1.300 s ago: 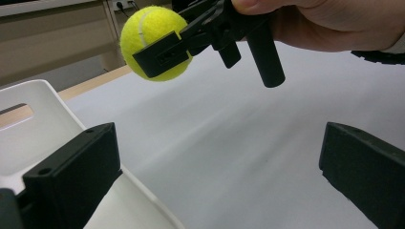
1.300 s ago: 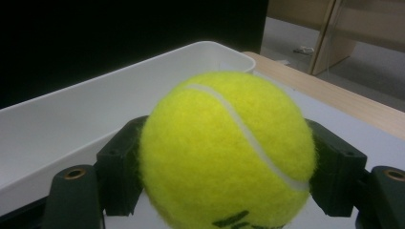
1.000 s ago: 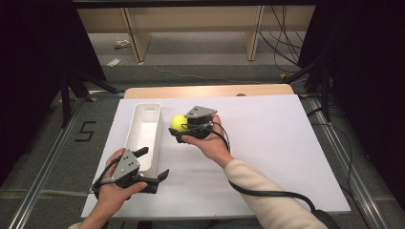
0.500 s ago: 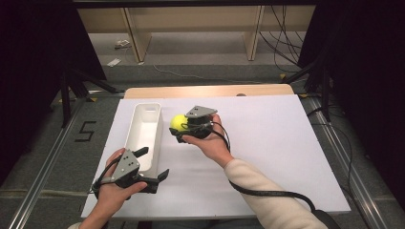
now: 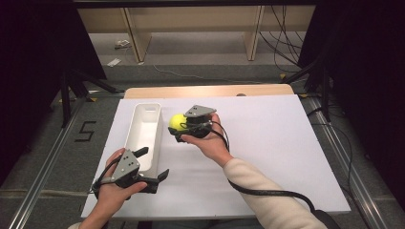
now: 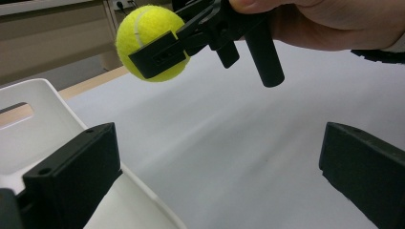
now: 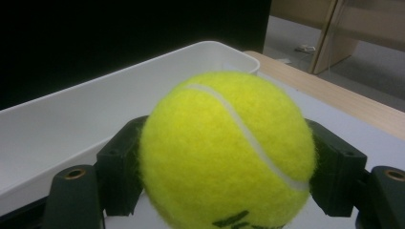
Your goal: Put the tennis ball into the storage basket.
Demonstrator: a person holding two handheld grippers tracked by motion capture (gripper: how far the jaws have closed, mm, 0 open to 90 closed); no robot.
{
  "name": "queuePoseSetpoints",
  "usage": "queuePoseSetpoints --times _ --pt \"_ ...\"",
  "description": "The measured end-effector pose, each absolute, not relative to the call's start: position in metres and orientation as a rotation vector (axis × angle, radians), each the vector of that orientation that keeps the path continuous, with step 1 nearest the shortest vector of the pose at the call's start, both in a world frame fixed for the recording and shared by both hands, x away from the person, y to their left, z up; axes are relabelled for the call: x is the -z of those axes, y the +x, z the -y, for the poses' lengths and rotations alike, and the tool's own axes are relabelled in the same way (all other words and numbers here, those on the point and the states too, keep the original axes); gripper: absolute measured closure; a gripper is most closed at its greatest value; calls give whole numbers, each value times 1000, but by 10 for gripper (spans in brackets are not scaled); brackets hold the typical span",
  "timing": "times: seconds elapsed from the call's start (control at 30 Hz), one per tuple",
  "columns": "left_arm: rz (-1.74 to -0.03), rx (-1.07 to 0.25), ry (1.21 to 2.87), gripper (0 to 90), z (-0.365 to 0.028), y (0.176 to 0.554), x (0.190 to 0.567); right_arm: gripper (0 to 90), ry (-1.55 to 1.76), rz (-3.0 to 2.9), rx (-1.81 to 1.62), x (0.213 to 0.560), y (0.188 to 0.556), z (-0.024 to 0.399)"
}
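A yellow tennis ball (image 5: 177,121) (image 6: 143,33) (image 7: 224,152) is clamped in my right gripper (image 5: 180,129), which is shut on it and holds it above the white board just right of a long white tray (image 5: 143,131). In the right gripper view the ball sits between both jaws with the tray's (image 7: 95,114) near wall right beyond it. My left gripper (image 5: 152,164) rests near the front of the tray, jaws wide open with nothing between them. In the left gripper view, its left jaw overlaps the tray's (image 6: 43,114) corner.
A large white board (image 5: 267,143) covers the wooden table (image 5: 210,90). Wooden shelving legs (image 5: 133,33) and cables lie on the floor beyond. A metal rail (image 5: 43,176) runs along the left side. A black cable trails from the right gripper across the board.
The right gripper with the ball has shifted very slightly toward the tray. The left gripper has stayed in place.
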State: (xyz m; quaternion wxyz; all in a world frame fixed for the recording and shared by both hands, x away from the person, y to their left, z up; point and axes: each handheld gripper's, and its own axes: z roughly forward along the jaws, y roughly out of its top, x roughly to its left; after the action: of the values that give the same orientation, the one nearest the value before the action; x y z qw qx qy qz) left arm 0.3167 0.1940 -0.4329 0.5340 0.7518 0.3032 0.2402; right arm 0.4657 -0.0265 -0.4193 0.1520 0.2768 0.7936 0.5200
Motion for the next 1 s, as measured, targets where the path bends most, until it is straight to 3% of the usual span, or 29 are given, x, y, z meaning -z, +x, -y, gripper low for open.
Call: queuePoseSetpoints --times 1.0 --pt "-724 -567 1790 0 -194 316 432 265 774 -2279 -1500 414 467 20"
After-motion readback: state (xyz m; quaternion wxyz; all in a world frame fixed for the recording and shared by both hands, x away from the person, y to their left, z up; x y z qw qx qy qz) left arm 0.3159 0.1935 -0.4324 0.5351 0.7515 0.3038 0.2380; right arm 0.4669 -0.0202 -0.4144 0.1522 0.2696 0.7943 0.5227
